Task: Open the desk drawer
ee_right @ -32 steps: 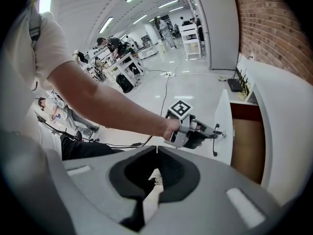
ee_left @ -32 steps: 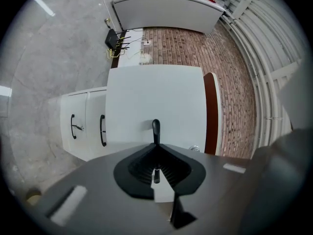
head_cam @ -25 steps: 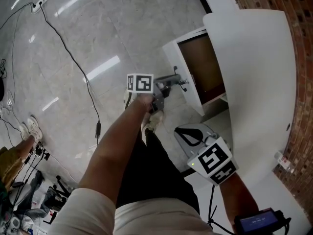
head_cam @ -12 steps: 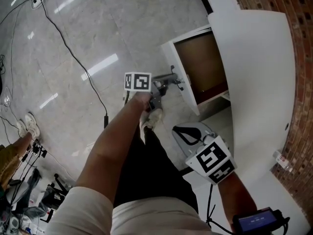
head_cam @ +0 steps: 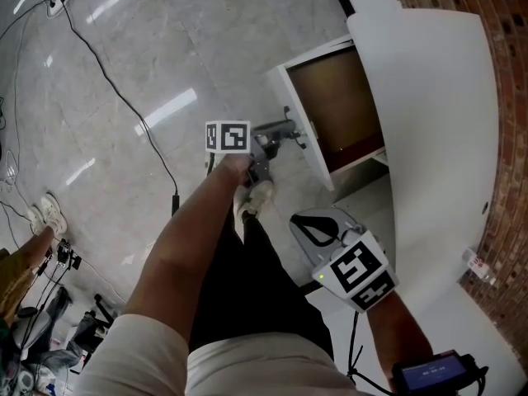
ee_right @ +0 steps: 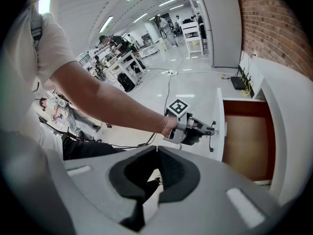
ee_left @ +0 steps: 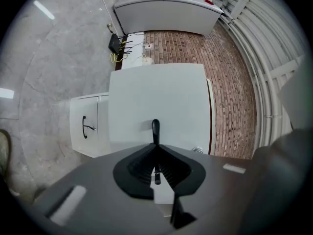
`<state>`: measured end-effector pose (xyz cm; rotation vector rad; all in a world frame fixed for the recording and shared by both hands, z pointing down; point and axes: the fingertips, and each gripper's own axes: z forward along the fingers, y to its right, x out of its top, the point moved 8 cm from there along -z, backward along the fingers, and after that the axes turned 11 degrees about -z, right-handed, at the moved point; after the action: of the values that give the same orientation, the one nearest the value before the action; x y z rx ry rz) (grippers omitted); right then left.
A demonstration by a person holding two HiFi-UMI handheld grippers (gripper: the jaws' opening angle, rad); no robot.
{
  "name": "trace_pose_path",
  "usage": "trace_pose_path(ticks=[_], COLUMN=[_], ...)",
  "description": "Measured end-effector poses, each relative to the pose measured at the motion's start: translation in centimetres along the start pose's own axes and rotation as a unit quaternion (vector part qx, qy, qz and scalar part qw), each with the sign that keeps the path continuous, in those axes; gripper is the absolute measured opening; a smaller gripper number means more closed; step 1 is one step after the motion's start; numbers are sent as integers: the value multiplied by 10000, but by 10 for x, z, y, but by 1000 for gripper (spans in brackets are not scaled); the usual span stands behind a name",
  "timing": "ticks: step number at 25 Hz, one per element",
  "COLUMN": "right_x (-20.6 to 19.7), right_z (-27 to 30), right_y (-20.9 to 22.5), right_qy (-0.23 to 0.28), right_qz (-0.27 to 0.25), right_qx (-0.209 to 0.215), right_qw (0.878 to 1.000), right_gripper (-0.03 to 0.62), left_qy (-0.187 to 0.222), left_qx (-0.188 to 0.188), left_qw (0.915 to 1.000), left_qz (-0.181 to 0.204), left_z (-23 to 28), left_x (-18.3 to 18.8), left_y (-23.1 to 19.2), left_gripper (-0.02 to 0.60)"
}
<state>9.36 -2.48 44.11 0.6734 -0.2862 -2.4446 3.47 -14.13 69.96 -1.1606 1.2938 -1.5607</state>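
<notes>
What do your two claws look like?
The left claw and right claw are grey with black pads; each carries a cube of black-and-white square markers. A black cable trails from the right one. The sleeve is short and pale.

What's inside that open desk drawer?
Only a bare brown floor shows inside the drawer, which the left gripper holds by its handle; nothing lies on the visible part. Its rear runs under the white desk top, so anything there is hidden.

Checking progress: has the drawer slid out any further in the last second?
Yes, the drawer has slid further out, leftward away from the white desktop.
</notes>
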Motion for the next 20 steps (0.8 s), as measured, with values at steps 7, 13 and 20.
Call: trace_pose_path(ticks=[7,13,20], right_x=[1,0,0], right_z=[1,3,2], right_y=[-1,0,3], right_qy=[-2,-59,-57], right_qz=[5,-12,22], right_qx=[24,23,-16], right_qw=[10000,10000,10000], right_gripper=[8,8,8], left_qy=[82,122,123], left_qx=[-155,-200,-163], left_qw=[9998,9997,9997], left_qz=[60,82,132], left_z=[13,27,39], left_x=[7,11,12], left_y=[13,14,14], left_gripper=[20,21,21])
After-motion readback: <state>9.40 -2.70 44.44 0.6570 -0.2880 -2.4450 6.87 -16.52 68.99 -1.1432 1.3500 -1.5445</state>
